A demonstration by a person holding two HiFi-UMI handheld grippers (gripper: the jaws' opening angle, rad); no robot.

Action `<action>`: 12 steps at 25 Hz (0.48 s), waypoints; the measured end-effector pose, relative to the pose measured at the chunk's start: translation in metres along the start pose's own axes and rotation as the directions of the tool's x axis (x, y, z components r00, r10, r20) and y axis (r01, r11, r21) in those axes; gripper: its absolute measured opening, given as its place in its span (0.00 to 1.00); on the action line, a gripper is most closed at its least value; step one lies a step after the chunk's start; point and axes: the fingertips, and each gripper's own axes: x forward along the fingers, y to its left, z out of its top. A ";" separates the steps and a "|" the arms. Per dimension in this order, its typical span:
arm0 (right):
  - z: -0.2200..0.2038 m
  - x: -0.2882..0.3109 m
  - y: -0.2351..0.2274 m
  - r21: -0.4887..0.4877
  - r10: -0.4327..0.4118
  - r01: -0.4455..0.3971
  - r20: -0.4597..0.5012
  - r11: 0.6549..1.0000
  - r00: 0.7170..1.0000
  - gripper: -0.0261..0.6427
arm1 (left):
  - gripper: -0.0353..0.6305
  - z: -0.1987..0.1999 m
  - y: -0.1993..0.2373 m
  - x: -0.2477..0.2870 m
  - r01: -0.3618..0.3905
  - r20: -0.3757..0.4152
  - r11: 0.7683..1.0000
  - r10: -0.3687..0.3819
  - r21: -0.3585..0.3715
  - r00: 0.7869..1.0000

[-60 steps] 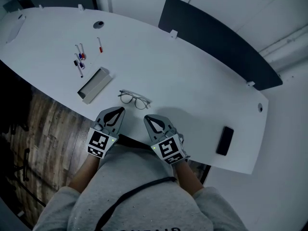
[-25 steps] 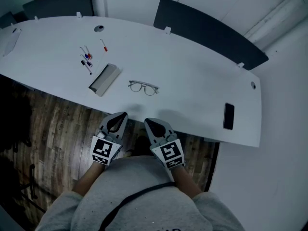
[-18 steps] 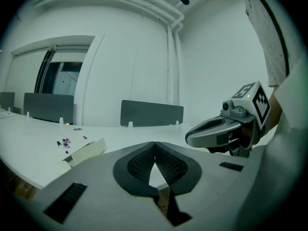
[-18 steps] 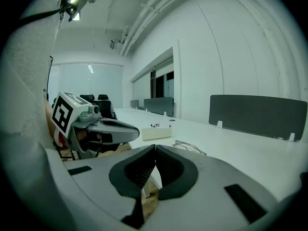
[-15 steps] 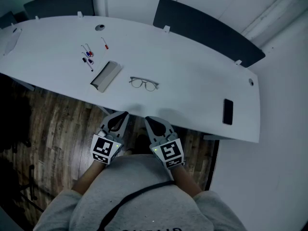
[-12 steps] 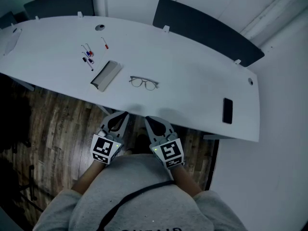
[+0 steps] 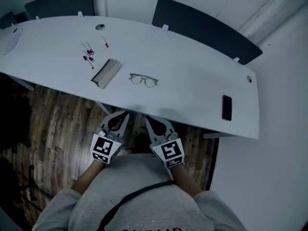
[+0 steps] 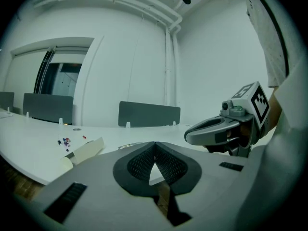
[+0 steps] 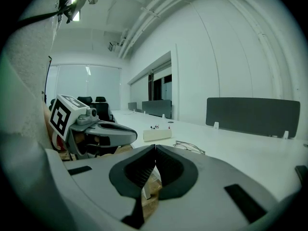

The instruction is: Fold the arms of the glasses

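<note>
The thin wire-framed glasses (image 7: 143,80) lay flat on the long white bench (image 7: 192,85), near its near edge, touched by neither tool. Whether their arms were folded I cannot tell from this far off.

Both tools hung off the bench, over the wooden plank floor (image 7: 53,124), close against the person's grey sweatshirt (image 7: 139,196). The left gripper (image 7: 124,113) pointed toward 12 o'clock with its fingers pressed together on nothing. The right gripper (image 7: 148,118), just beside it at 3 o'clock, had its fingers likewise pressed together and empty. From the pair, the glasses sat at 12 o'clock, well apart.

A pale, oblong open box (image 7: 107,73) lay at 9 o'clock of the glasses, near them. A scatter of small coloured pens (image 7: 88,57) lay farther out, at 10 o'clock. A black phone (image 7: 226,108) rested at 4 o'clock, by the bench's right end. A dark divider panel (image 7: 207,28) stood along the far edge.
</note>
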 end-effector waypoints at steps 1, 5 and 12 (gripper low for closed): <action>-0.001 -0.002 0.001 0.002 -0.001 0.001 0.000 1.000 1.000 0.07 | 0.08 -0.001 -0.001 -0.001 0.001 -0.001 1.000 -0.001 0.000 1.000; -0.007 -0.008 0.005 0.005 -0.010 0.010 0.002 1.000 1.000 0.07 | 0.08 -0.003 -0.005 -0.007 0.004 -0.005 1.000 -0.004 0.003 1.000; -0.008 -0.013 0.014 0.013 -0.013 0.013 0.011 1.000 1.000 0.07 | 0.08 -0.008 -0.008 -0.017 0.004 -0.010 1.000 -0.004 0.001 1.000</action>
